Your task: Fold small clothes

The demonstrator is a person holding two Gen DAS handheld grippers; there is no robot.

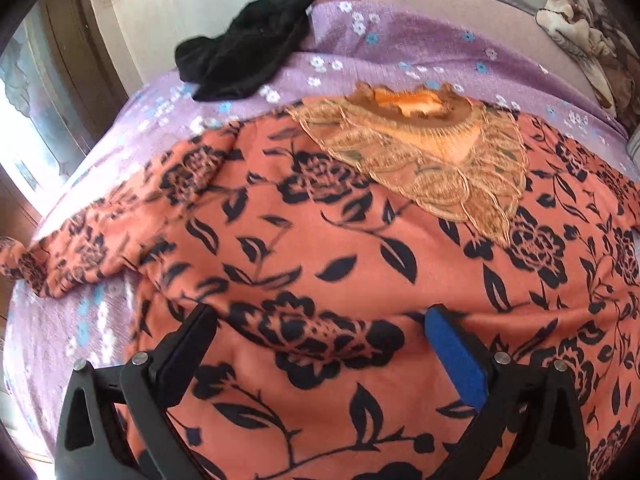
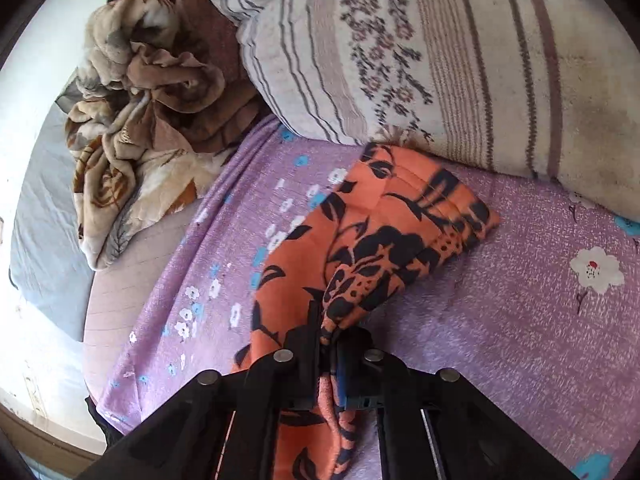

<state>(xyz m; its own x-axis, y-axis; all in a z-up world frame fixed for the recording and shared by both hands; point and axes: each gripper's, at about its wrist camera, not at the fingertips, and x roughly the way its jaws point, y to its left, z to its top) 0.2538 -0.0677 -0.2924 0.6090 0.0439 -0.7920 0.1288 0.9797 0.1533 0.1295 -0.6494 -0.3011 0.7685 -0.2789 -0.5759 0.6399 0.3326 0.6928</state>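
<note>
Spreading across a bed sheet (image 1: 360,40) of purple floral print, an orange garment (image 1: 360,248) with black roses lies flat, its gold embroidered neckline (image 1: 432,152) toward 12 o'clock. The left claw (image 1: 320,328) hangs over it, jaws wide apart, gripping nothing. Only this view shows a black cloth (image 1: 244,52) at 11 o'clock. The right wrist view alone shows the right claw (image 2: 330,340) clamped on a sleeve (image 2: 384,232), a striped pillow (image 2: 420,52) and a brown blanket (image 2: 140,112) beyond.
</note>
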